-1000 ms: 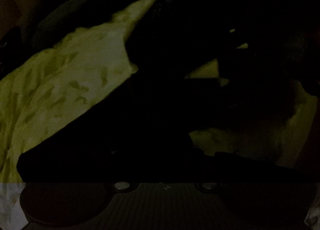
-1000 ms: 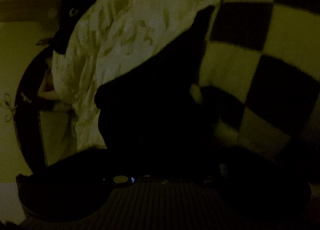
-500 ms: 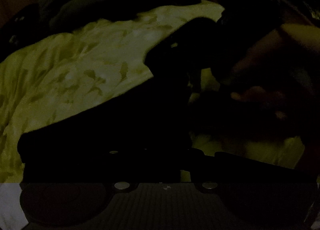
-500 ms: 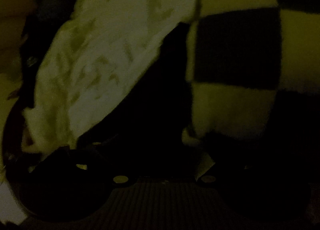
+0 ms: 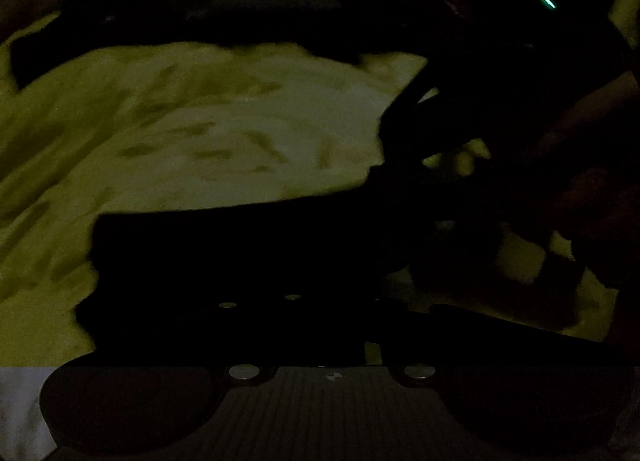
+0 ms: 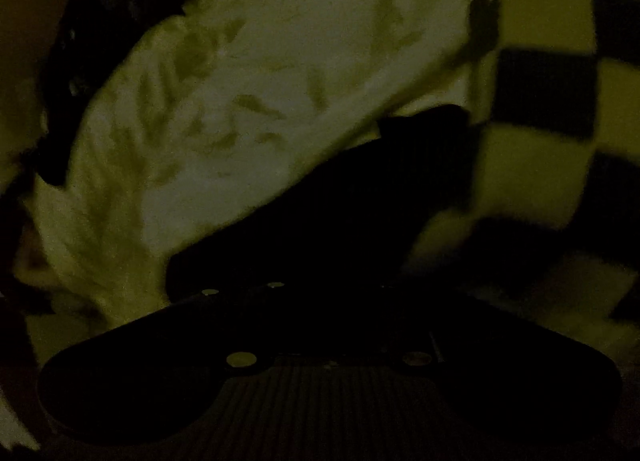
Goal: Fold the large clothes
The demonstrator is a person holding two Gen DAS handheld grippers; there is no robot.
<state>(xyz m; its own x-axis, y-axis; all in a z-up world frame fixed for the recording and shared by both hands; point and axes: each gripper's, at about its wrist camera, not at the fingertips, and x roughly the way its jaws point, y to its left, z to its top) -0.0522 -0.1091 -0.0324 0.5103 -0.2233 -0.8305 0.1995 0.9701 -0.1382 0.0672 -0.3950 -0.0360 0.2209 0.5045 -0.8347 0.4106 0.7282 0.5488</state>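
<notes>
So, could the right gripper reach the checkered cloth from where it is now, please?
Probably yes: the checkered cloth lies right beside the right gripper, with nothing visible between them. Its jaws have just been closing; it is too dark to tell whether the garment is between them.

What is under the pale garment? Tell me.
A checked blanket shows past the garment's right edge and seems to run beneath. Anything else there is covered.
</notes>
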